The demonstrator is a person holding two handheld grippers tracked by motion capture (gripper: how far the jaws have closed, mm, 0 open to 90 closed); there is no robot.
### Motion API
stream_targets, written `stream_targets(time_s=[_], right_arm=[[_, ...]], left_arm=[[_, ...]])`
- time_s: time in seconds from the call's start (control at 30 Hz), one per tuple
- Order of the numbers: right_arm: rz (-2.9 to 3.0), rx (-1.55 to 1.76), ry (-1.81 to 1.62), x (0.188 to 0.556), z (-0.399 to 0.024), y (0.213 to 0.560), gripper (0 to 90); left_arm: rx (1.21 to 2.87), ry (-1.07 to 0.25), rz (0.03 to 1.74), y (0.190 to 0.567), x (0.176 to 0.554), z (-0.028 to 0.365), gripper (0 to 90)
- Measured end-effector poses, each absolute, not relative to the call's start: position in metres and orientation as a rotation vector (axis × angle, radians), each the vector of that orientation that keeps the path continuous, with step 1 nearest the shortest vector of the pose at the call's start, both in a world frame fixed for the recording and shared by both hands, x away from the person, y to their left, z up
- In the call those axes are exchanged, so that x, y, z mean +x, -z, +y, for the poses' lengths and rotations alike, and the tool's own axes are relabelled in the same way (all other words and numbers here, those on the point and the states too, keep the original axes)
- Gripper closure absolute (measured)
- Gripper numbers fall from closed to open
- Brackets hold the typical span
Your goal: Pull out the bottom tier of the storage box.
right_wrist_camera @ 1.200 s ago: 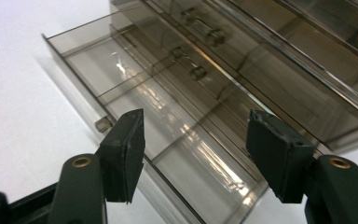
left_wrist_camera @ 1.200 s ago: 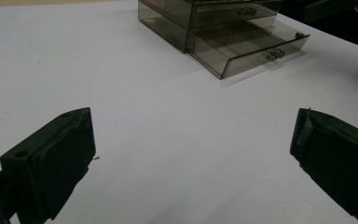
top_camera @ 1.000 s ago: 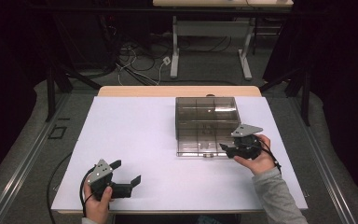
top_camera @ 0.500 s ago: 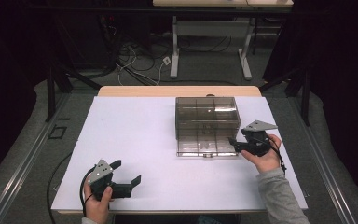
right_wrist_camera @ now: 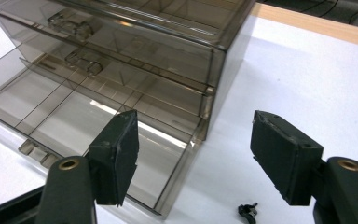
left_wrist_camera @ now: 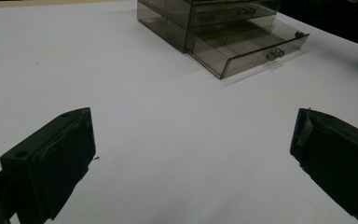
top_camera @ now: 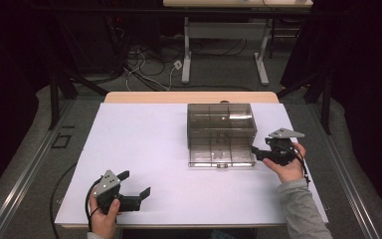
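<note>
A smoky see-through drawer box [top_camera: 221, 119] stands right of the table's middle, its bottom drawer [top_camera: 221, 155] pulled out toward me. My right gripper [top_camera: 257, 152] lies level at that drawer's front right corner, pointing left. In the right gripper view its jaws [right_wrist_camera: 193, 154] stand apart: one pad hangs over the drawer [right_wrist_camera: 74, 121], the other over bare table, and neither presses on anything. My left gripper [top_camera: 136, 183] rests near the front left edge, wide open and empty [left_wrist_camera: 193, 154], facing the box [left_wrist_camera: 205, 18].
The white table top [top_camera: 144, 144] stretches wide between the two grippers. A tiny dark bit [right_wrist_camera: 247, 211] lies on the table just under the right gripper. Desk legs and cables are on the floor beyond the far edge.
My right gripper has slid to the right along the open drawer's front, out to its corner. The left gripper and the drawer box have stayed put.
</note>
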State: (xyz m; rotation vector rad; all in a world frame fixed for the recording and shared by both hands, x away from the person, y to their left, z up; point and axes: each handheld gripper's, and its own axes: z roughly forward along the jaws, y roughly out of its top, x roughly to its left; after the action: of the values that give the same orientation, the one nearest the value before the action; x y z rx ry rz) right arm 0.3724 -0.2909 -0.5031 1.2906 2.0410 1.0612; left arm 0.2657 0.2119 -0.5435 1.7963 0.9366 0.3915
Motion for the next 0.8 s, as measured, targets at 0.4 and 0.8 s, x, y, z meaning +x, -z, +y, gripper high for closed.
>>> stream_targets(time_s=[0.4, 0.8], right_arm=[[1.965, 1.353, -1.076, 0.375, -0.311, 0.508, 40.2], [1.953, 1.462, -0.978, 0.376, -0.322, 0.517, 43.6]], left_arm=[[1.784, -0.374, 0.938, 0.545, 0.267, 0.215, 0.3], [1.780, -0.382, 0.937, 0.544, 0.266, 0.216, 0.3]])
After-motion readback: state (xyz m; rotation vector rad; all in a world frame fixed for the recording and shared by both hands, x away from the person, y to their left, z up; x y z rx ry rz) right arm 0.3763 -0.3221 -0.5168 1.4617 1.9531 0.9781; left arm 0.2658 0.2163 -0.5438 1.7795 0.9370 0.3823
